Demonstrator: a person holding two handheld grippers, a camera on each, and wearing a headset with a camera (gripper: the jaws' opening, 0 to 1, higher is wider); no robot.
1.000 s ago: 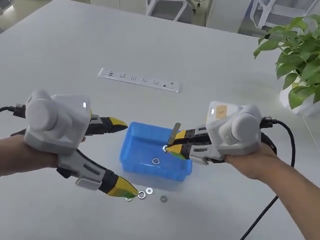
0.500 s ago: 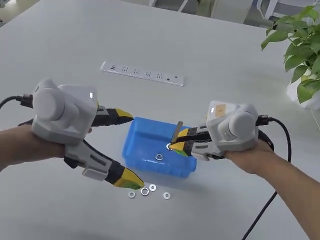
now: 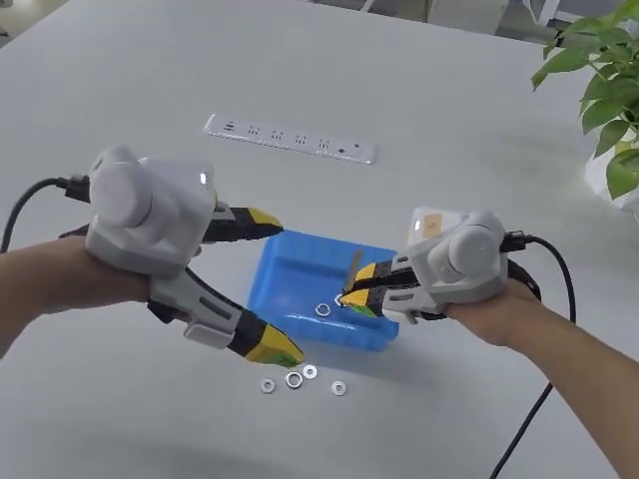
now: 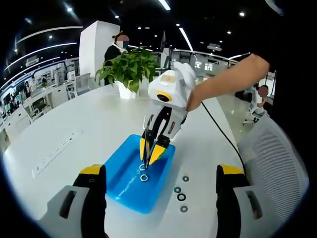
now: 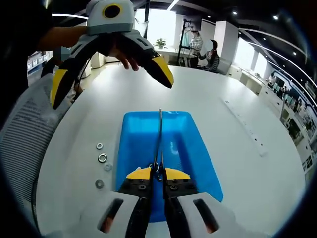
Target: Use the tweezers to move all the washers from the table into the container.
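A blue container (image 3: pixel 290 261) sits mid-table with one washer (image 3: pixel 322 310) lying in it. My right gripper (image 3: pixel 346 297) is shut on slim metal tweezers (image 3: pixel 351 264) and hangs over the container's right side. A small ring (image 4: pixel 143 167) shows at the tweezers' lower tip (image 4: pixel 146 157); I cannot tell if it is gripped. Several loose washers (image 3: pixel 294 380) lie on the table just in front of the container. My left gripper (image 3: pixel 275 284) is open wide at the container's left end, its lower jaw just above those washers. The right gripper view shows the tweezers (image 5: pixel 160 139), the container (image 5: pixel 183 148) and the loose washers (image 5: pixel 102 158).
A white power strip (image 3: pixel 290 140) lies farther back on the grey table (image 3: pixel 449 130). A potted plant (image 3: pixel 609 100) stands at the right edge. A cable (image 3: pixel 554 329) trails from the right gripper. People and office chairs show in the background of the gripper views.
My left gripper has shifted right, so its lower jaw now hangs over the loose washers. The right gripper and tweezers have sunk slightly toward the container floor. The head camera moved too.
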